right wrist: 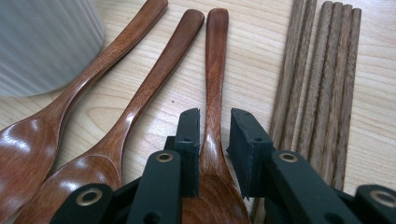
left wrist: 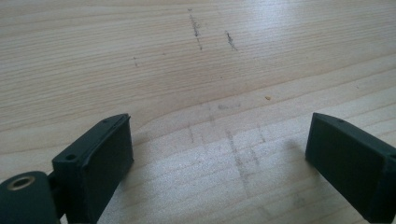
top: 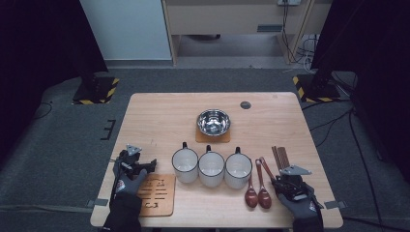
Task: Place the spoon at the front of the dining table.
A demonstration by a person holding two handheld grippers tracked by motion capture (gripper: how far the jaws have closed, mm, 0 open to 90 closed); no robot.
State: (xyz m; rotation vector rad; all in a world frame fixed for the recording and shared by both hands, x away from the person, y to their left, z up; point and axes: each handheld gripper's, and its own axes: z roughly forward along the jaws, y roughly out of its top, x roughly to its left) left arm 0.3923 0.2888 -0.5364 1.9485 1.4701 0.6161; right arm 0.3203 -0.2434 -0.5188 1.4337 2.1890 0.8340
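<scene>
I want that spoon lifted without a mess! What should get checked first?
1. Glossy dark wooden spoon lies between the jaws of the right gripper: ok.
2. Pads pressing on it: not ok, a gap shows on one side.
3. Brown wooden chopsticks apart from those jaws: ok, but close.
4. Two neighbouring wooden spoons apart from those jaws: ok.
5. Left gripper open over bare wood, holding nothing: ok.

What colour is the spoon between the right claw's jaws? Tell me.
Glossy reddish-brown wood; the spoon shows best in the right gripper view.
</scene>
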